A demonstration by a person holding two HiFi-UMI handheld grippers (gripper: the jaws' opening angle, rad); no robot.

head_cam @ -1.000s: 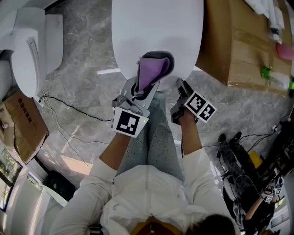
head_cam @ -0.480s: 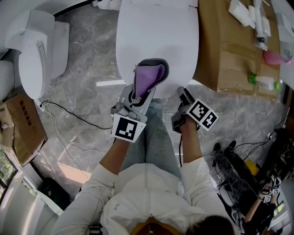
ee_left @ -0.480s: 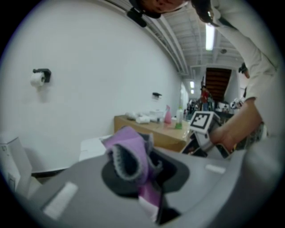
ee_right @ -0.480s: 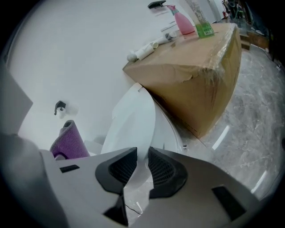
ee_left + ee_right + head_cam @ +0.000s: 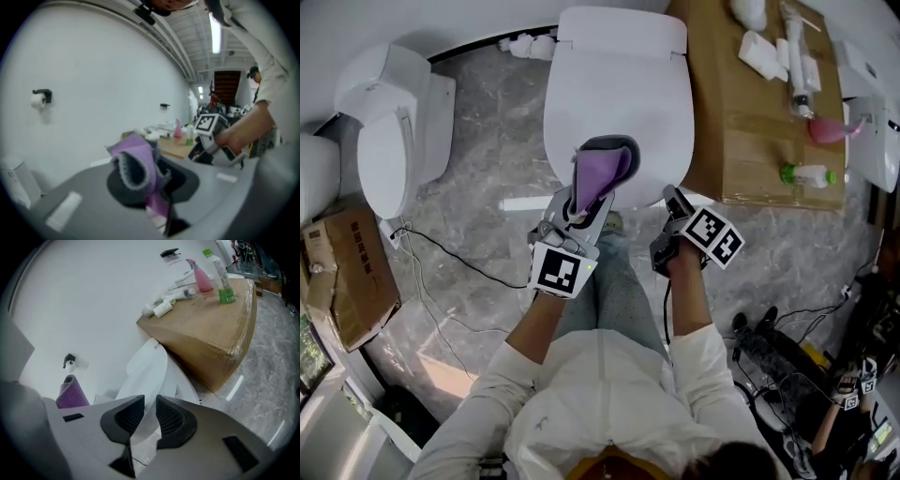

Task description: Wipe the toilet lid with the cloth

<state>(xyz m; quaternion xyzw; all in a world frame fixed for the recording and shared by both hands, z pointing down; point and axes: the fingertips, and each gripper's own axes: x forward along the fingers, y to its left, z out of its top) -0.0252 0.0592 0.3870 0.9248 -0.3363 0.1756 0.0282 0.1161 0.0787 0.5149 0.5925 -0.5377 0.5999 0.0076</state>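
While my left gripper (image 5: 157,197) is clenched on the cloth (image 5: 135,161), a purple piece with a grey fuzzy face that stands up folded out of the jaws, none of that cloth seems to touch the toilet lid (image 5: 619,94). From the head view it hangs over the lid's near edge, and my own camera sees only wall behind it, so I judge it held in the air above the lid rather than pressed down. My right gripper (image 5: 149,414) carries nothing. Its jaws have just been closing a little and stand a narrow gap apart, with only the lid's front showing through, and it sits just off the lid's near right corner. The lid itself is down, white and bare, and I can make out no wet streak or dirt on it, so I cannot tell whether any of it has been wiped. As I read it, the grasp of the cloth is the part that is done, and the wiping proper is what is left: bring the cloth flat onto the lid and sweep it from the hinge end to the near edge. Right of the lid stands a cardboard box (image 5: 759,112) with a pink spray bottle (image 5: 830,129) and a green-labelled bottle (image 5: 804,173) on top, and left of the lid, well apart across the marble floor (image 5: 487,141), is a second toilet (image 5: 394,141)
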